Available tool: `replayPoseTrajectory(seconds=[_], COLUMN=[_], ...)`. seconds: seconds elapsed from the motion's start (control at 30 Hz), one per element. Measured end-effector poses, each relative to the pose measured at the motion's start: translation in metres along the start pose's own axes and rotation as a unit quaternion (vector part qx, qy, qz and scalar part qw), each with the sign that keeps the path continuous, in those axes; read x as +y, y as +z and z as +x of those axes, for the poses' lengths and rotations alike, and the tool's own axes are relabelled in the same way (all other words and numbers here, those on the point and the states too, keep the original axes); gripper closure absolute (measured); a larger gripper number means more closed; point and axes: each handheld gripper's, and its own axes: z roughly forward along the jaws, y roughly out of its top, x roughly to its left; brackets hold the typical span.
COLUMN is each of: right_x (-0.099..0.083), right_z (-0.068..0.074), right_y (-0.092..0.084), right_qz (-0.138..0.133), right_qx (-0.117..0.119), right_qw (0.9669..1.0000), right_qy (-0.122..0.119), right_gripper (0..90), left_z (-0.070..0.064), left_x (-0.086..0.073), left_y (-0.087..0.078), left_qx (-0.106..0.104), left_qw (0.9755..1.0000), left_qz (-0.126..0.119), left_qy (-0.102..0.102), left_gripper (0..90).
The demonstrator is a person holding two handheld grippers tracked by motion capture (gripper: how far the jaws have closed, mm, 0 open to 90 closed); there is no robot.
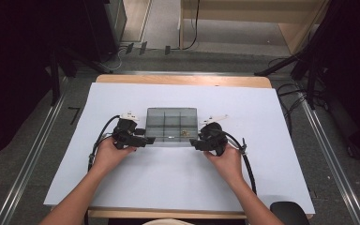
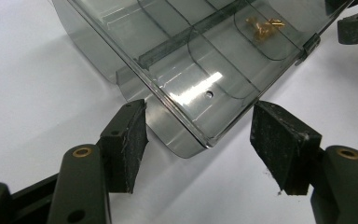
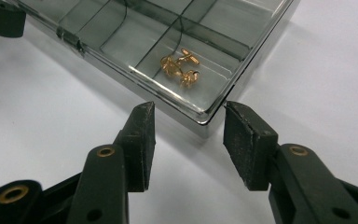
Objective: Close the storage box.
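Smoky clear compartment box (image 1: 171, 127) lies flat near the middle of the white surface (image 1: 262, 154), its lid closed and its long axis running side to side across the person's front. One gripper sits at each near corner of it.

On the left, the left gripper (image 1: 140, 139) is held low at the box's near left corner. In the left gripper view its fingers (image 2: 129, 142) stand wide apart, empty, with the rounded corner of the box (image 2: 186, 93) reaching into the gap between them; whether either pad touches the plastic I cannot tell, though the left one looks just beside the wall. The box runs away from this gripper up and to the right, and the small brass pieces (image 2: 262, 26) show in a far compartment next to the front latch (image 2: 309, 46).

In the middle, the high view shows dividers splitting the box into small cells, most of them bare.

On the right, the right gripper (image 1: 198, 143) mirrors the first at the near right corner. Its fingers (image 3: 141, 140) are also open and hold nothing, set a little narrower, and the box corner (image 3: 205, 116) points into the gap without being clamped. The brass pieces (image 3: 181, 66) lie in the cell nearest this corner, so the right hand is the closer one to them.

Judging from this, the next move turns on the front edge between the two grippers: both are placed to pinch or steady the corners, likely to lift the lid.
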Motion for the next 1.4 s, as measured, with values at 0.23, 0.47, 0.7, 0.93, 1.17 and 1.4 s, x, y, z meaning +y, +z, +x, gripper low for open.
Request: replayPoseTrajectory(seconds=[0.23, 0.47, 0.7, 0.93, 1.17, 1.4], right_x=[0.001, 0.001, 0.001, 0.000, 0.000, -0.001], right_z=[-0.001, -0.008, -0.019, -0.027, -0.032, -0.041], right_y=[-0.010, -0.022, -0.029, -0.030, -0.029, -0.029], right_qz=[-0.015, -0.032, -0.054, -0.055, -0.052, -0.054], right_qx=[0.006, 0.003, 0.001, -0.013, -0.023, -0.033], right_qw=[0.9999, 0.9995, 0.9985, 0.9983, 0.9981, 0.9973], right_qy=[0.000, 0.003, 0.009, 0.013, 0.023, 0.038], right_gripper=[53.2, 51.1, 46.5, 42.4, 38.5, 35.5], left_z=[-0.003, -0.005, 0.000, 0.008, 0.015, 0.022], left_x=[0.000, 0.005, 0.007, 0.009, 0.009, 0.007], left_y=[-0.004, -0.015, -0.026, -0.035, -0.040, -0.044], left_qx=[0.004, 0.003, -0.004, 0.005, 0.015, 0.021], left_qw=[0.9999, 0.9998, 1.0000, 0.9999, 0.9997, 0.9993], left_qz=[0.010, 0.017, 0.007, -0.004, -0.007, -0.012], left_qy=[0.006, 0.012, -0.003, -0.010, -0.019, -0.027], left_gripper=[36.0, 35.7, 35.0, 35.0, 35.0, 35.0])
